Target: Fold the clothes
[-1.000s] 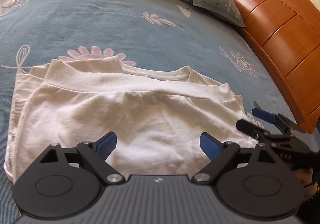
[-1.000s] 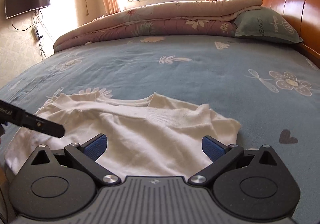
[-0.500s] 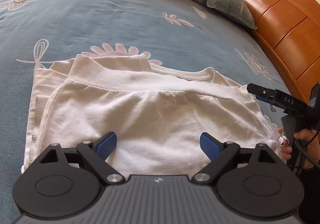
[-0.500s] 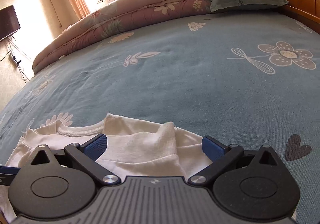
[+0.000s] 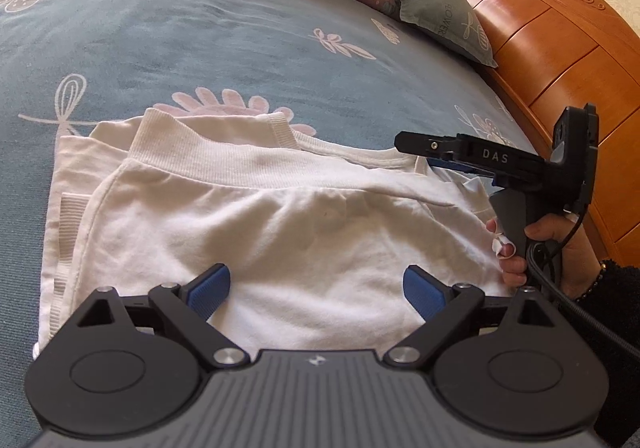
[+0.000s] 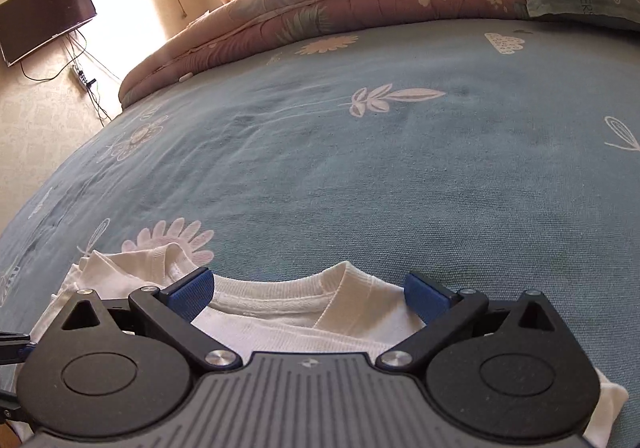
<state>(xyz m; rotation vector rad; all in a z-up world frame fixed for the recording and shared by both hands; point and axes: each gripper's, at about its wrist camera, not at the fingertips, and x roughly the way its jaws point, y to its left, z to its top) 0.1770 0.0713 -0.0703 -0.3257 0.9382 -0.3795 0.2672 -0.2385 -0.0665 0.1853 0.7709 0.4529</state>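
A white sweatshirt [image 5: 280, 224] lies partly folded on the blue bedspread, its ribbed hem laid across the chest. My left gripper [image 5: 316, 288] is open and hovers over the near edge of the cloth, holding nothing. In the left wrist view my right gripper [image 5: 416, 146] reaches in from the right over the neckline, held by a hand [image 5: 560, 248]. In the right wrist view that right gripper [image 6: 306, 294] is open, its blue pads [image 6: 192, 292] spread either side of the sweatshirt's collar [image 6: 280, 288], just above the cloth.
The blue flowered bedspread [image 6: 360, 168] stretches far beyond the garment. A rolled quilt [image 6: 360, 0] and a green pillow [image 5: 444, 20] lie at the head. A wooden headboard [image 5: 560, 48] runs along the right; a wall television [image 6: 44, 16] hangs at the left.
My right gripper has swung forward and down from the garment's right side to its collar. The left gripper has edged slightly closer over the cloth. Both stayed open.
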